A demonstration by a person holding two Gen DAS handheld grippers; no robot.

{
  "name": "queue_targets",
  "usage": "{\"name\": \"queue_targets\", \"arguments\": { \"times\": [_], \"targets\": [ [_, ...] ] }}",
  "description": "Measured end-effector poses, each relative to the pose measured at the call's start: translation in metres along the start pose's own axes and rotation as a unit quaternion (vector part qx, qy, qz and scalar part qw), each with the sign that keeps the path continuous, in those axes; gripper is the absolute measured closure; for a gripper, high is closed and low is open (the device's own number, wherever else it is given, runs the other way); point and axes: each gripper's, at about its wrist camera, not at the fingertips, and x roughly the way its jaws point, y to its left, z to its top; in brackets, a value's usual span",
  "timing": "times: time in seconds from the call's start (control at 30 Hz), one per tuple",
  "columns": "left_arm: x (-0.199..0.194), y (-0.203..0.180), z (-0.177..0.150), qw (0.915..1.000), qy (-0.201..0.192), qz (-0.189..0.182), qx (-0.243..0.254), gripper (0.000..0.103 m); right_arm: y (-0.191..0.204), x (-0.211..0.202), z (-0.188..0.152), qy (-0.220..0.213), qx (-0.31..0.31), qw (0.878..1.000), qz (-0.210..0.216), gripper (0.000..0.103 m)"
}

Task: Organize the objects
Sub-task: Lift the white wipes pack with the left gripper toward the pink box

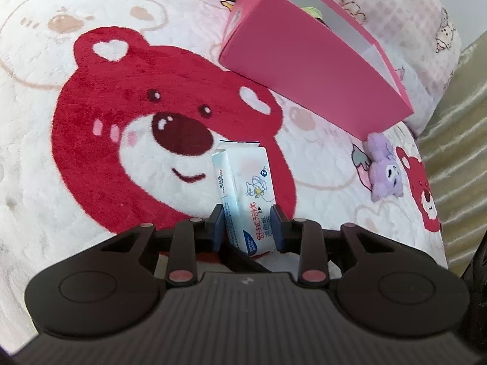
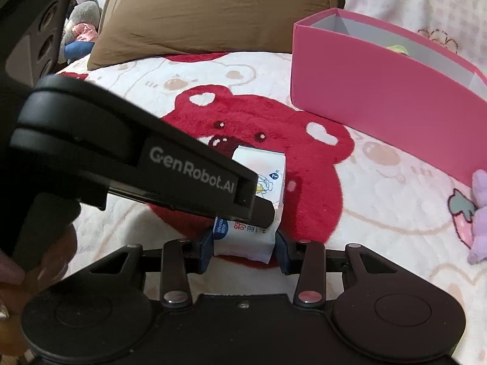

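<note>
A white packet of wet wipes point(image 1: 249, 200) with blue and red print stands on end over the red bear blanket point(image 1: 121, 106). My left gripper point(image 1: 248, 228) is shut on its lower part, a pad against each side. In the right wrist view the same packet point(image 2: 258, 179) has its near end between the pads of my right gripper point(image 2: 243, 251), which is shut on it too. The left gripper's black fingers point(image 2: 258, 213) cross in from the left and cover the packet's middle. An open pink box point(image 1: 304, 70) point(image 2: 380, 100) stands behind and to the right.
A small purple plush point(image 1: 385, 167) point(image 2: 481, 213) lies by the box's near corner. Something green point(image 2: 397, 49) shows inside the box. A brown pillow point(image 2: 213, 15) lies at the bed's head, with plush toys point(image 2: 82, 21) far left. Olive fabric point(image 1: 456, 152) borders the bed on the right.
</note>
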Motion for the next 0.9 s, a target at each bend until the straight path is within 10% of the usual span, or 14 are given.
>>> {"name": "queue_targets", "arguments": {
  "times": [0.9],
  "targets": [
    [-0.033, -0.070, 0.015, 0.9990, 0.044, -0.006, -0.006, 0.074, -0.044, -0.059, 0.009, -0.012, 0.044, 0.998, 0.034, 0.057]
  ]
}}
